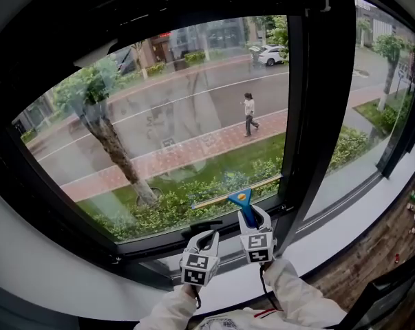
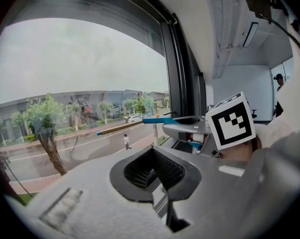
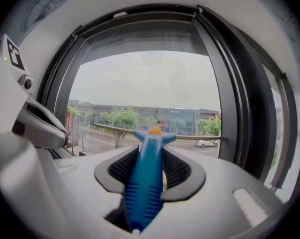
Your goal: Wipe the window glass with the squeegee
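Squeegee [image 1: 241, 199] sits low on the window glass [image 1: 173, 108], its long blade tilted and lying just above the lower frame [image 1: 159, 241], toward the pane's right corner. The right gripper [image 1: 251, 216] has its 2 jaws clamped on the blue handle, which runs up between the ribbed pads. The left gripper [image 1: 208, 235] hangs just beside it, lower, its jaws drawn together with nothing between them. Judging from the blade's place at the foot of the pane, 1 downward pass looks about finished. The glass shows faint reflections but no plain line between wiped and unwiped parts, so how much of the pane remains cannot be told.
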